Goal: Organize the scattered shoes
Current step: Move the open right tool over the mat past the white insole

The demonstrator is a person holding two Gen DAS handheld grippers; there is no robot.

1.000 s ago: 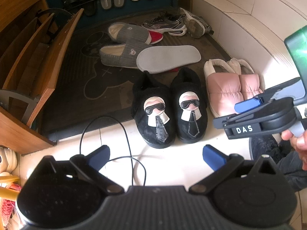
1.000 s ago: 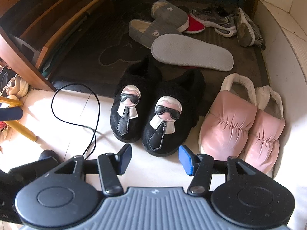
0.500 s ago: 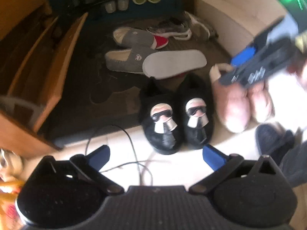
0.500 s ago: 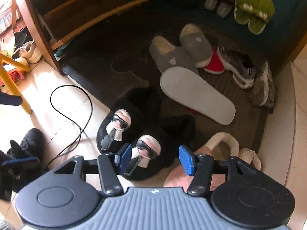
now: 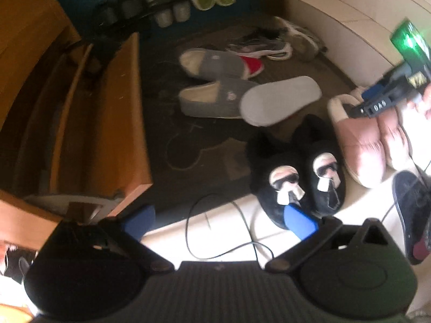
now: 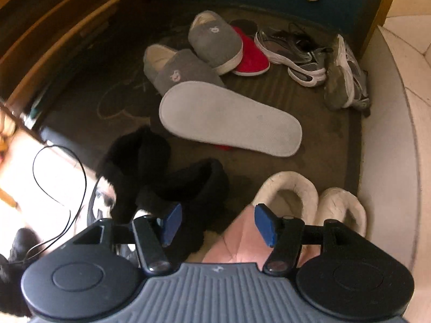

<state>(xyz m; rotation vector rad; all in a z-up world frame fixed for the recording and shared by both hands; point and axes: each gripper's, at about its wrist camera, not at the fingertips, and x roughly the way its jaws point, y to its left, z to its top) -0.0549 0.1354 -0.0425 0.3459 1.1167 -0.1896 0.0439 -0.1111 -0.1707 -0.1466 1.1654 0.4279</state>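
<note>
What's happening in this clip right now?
A person with a gripper in each hand is tidying shoes by an entryway mat. The right gripper hangs open over the pink slippers, next to the black character slippers; it holds nothing. The left gripper is also open and empty. The grey slippers, an upturned sole and sneakers lie scattered.

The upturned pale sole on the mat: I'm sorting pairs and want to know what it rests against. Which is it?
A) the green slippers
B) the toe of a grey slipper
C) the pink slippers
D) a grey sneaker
B: in the right wrist view the upturned pale sole overlaps the toe of the nearer grey slipper, apart from the pink slippers and the sneakers.
</note>
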